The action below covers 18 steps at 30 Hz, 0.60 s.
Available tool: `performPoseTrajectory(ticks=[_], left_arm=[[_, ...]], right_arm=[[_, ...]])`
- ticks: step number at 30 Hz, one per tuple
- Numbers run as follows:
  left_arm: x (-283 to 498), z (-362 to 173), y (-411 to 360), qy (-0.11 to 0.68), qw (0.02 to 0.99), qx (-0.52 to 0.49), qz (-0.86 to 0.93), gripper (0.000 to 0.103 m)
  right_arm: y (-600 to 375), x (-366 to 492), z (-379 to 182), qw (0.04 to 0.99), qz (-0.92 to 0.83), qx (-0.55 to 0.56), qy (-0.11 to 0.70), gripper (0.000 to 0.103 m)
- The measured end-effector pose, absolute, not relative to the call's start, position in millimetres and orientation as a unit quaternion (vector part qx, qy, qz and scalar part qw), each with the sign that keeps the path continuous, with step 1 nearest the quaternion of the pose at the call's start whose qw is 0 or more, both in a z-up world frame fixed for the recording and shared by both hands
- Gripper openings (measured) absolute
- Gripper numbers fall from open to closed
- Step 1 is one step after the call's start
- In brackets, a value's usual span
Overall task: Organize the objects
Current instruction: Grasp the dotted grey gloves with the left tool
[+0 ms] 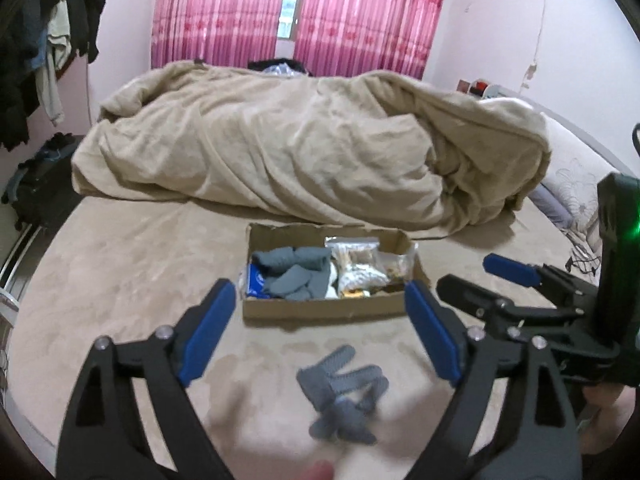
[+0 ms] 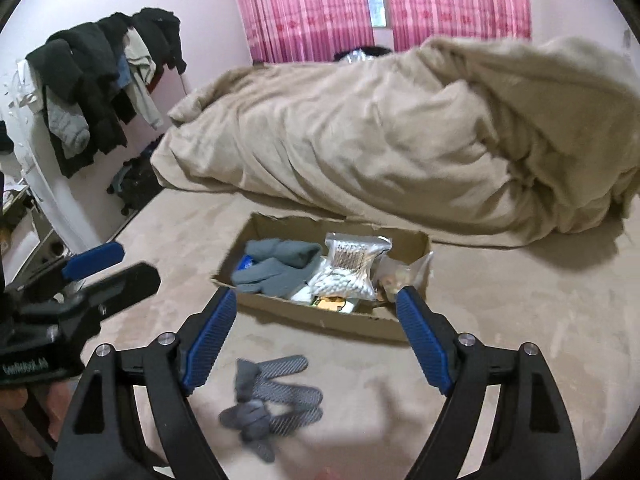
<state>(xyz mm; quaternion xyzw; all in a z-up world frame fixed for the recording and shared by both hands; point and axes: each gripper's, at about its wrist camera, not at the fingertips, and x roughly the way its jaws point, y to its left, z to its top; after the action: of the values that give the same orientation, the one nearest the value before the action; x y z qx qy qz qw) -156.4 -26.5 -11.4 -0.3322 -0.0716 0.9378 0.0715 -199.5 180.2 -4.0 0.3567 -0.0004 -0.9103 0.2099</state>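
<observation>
A grey knitted glove (image 1: 343,396) lies crumpled on the beige bed, near and between the fingers of my left gripper (image 1: 320,328), which is open and empty above it. The glove also shows in the right wrist view (image 2: 270,400), lower left of my right gripper (image 2: 316,332), which is open and empty. A cardboard box (image 1: 320,308) sits just beyond, holding grey gloves (image 1: 294,270), plastic bags of cotton swabs (image 2: 348,268) and small items. The box shows in the right wrist view (image 2: 340,320) too. The right gripper appears at the right of the left wrist view (image 1: 476,276), open.
A rumpled beige duvet (image 1: 304,152) fills the far half of the bed. Clothes hang on a rack (image 2: 104,88) at the left wall. A dark suitcase (image 1: 40,196) stands beside the bed. Pink curtains (image 1: 300,12) cover the window.
</observation>
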Motion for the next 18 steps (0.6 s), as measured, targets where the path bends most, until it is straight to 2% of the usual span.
performPoseTrajectory(ticks=[6, 18], left_arm=[[-99, 15, -27, -0.065, 0.054, -0.297, 0.951, 0.091], [-29, 15, -34, -0.059, 0.037, -0.302, 0.951, 0.091]], right_arm=[[183, -149, 24, 0.204, -0.917, 0.343, -0.003, 0.085], [204, -71, 46, 0.187, -0.927, 0.324, 0.017, 0.085]])
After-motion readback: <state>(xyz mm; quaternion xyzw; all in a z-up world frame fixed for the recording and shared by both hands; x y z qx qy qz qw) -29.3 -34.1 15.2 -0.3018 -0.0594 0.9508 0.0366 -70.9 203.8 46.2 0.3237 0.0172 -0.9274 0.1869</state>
